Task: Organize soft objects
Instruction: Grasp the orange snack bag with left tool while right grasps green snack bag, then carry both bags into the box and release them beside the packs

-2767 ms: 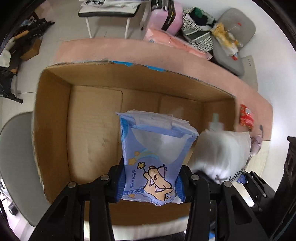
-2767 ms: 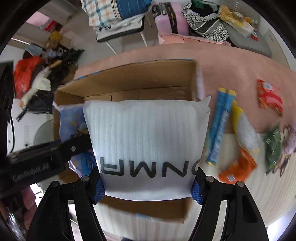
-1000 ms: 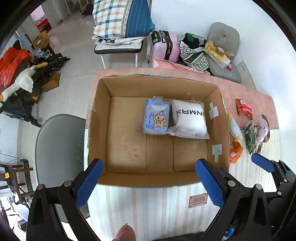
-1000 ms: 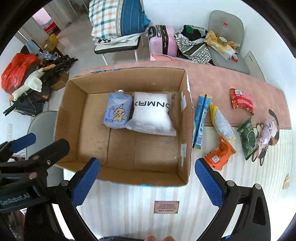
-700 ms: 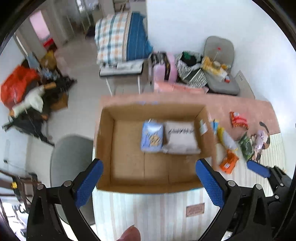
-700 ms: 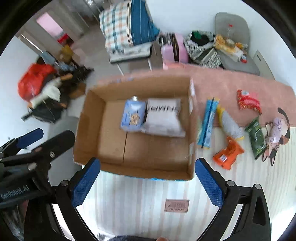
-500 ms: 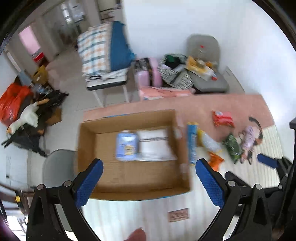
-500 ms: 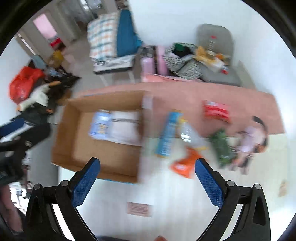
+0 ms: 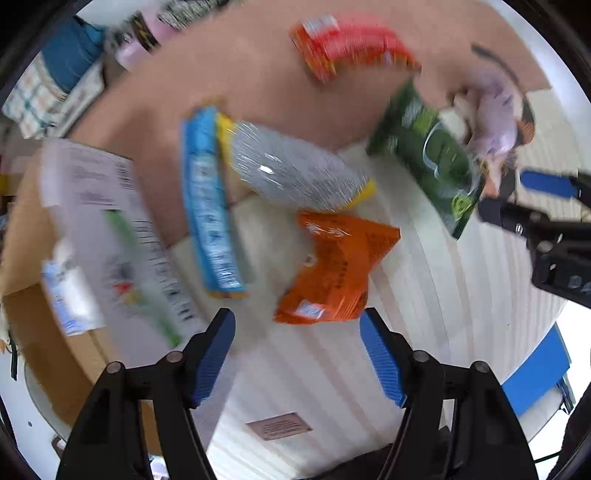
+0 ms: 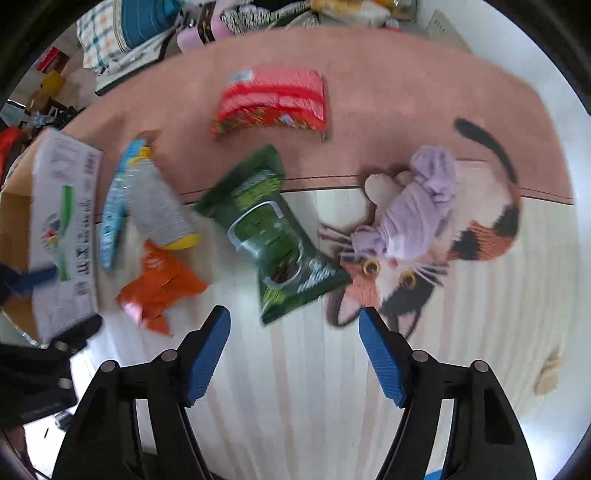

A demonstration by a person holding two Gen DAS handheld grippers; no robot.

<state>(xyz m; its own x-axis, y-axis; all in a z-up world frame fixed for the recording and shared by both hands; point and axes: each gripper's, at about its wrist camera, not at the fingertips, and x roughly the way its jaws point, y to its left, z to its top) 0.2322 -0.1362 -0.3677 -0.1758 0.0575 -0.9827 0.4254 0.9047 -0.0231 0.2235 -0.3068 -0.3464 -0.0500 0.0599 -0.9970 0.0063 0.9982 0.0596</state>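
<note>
Several soft packs lie on the table mat. My left gripper (image 9: 297, 354) is open and empty, just short of an orange packet (image 9: 332, 269). Beyond it lie a silvery pouch with yellow ends (image 9: 291, 171), a long blue pack (image 9: 210, 218), a green bag (image 9: 428, 155) and a red pack (image 9: 351, 44). My right gripper (image 10: 293, 354) is open and empty, just short of the green bag (image 10: 277, 236). A lilac plush toy (image 10: 413, 203) lies to its right, the red pack (image 10: 273, 99) behind, the orange packet (image 10: 159, 288) to the left.
The cardboard box's printed outer wall (image 9: 110, 236) stands at the left; it also shows in the right wrist view (image 10: 62, 221). The mat has a pink band (image 10: 369, 74) at the back and a cat picture (image 10: 461, 243). A chair with folded bedding (image 10: 129, 22) stands beyond the table.
Both grippers let go of the blue tissue pack and white pillow inside the box, drew back, swung right and dropped low over the loose packs. Jaws have narrowed somewhat.
</note>
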